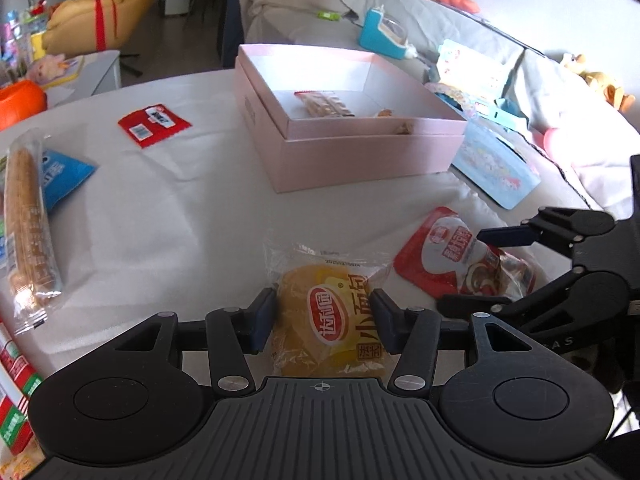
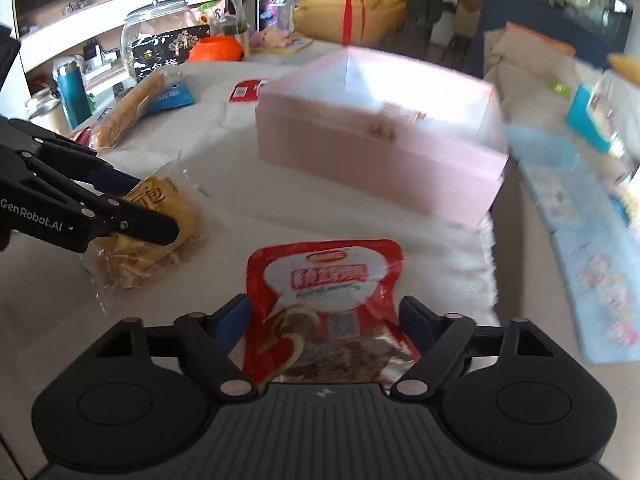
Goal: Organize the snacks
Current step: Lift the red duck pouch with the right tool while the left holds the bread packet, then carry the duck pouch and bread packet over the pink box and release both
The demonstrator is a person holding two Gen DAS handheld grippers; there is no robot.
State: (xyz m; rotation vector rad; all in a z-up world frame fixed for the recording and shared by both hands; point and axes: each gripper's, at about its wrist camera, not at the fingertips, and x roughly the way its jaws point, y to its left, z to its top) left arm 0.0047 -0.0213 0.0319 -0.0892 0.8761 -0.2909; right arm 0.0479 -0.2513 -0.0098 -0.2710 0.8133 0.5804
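Lengthwise, red snack pouch [image 2: 326, 304], top facing pink box [image 2: 376, 152]

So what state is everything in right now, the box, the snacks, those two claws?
pink box: open, snacks inside
yellow bread packet: sealed, gripped
red snack packet: sealed, lying flat
left gripper: shut on the yellow bread packet
right gripper: open, straddling the red snack packet

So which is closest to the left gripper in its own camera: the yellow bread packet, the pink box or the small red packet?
1. Yellow bread packet, between the left gripper fingers.
2. Pink cardboard box, middle, farther back.
3. Small flat red packet, far left; close to the box's distance.
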